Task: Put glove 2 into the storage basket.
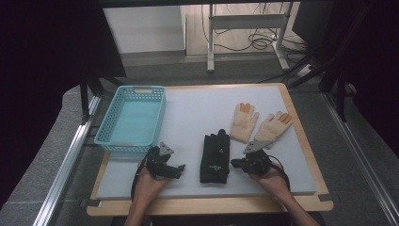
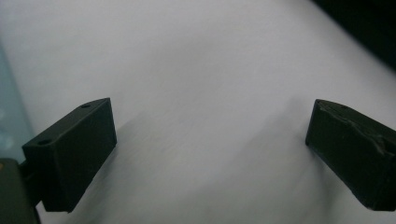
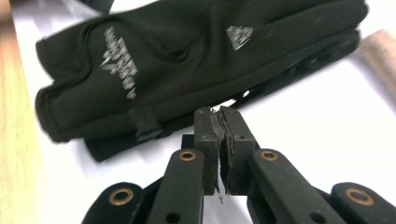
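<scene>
Left gripper [image 1: 180, 168]: fingers spread wide, empty, over bare counter [image 1: 197, 113]
Right gripper [image 3: 220, 122]: fingers pressed together, empty, just beside black gloves [image 3: 196, 60]
Black gloves: stacked, front centre of counter, between both grippers

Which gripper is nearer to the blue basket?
Left. The left gripper sits just below the blue basket; the right gripper lies beyond the black gloves.
</scene>
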`<state>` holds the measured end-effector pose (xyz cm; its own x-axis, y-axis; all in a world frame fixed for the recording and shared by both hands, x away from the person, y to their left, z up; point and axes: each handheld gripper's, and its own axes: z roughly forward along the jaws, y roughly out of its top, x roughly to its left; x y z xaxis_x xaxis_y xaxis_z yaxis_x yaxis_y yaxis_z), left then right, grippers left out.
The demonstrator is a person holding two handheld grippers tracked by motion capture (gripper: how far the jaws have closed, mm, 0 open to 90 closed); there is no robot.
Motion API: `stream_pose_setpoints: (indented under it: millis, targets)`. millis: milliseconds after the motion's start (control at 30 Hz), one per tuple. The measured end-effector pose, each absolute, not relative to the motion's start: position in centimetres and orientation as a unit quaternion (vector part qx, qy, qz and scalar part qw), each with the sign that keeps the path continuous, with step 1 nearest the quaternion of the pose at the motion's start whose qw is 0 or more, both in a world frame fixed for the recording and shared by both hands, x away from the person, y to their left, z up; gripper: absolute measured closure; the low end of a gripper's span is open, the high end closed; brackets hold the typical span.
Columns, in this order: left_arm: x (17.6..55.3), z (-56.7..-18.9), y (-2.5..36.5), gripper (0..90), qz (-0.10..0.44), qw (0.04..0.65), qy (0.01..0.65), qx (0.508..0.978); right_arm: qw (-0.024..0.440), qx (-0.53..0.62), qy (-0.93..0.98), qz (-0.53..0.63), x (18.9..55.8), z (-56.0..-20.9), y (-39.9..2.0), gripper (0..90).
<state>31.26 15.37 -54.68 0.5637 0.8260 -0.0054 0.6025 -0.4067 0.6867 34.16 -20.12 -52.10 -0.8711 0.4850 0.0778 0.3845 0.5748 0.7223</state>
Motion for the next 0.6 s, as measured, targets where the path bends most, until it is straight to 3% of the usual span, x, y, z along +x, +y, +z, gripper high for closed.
stream_pose_setpoints:
  millis: [600]
  targets:
    - [31.6, -55.1, 17.5, 0.8, 0.156, 0.338, 0.443, 0.815, 0.053, 0.228, 0.890, 0.391, 33.3, -53.0, -18.5, 84.4]
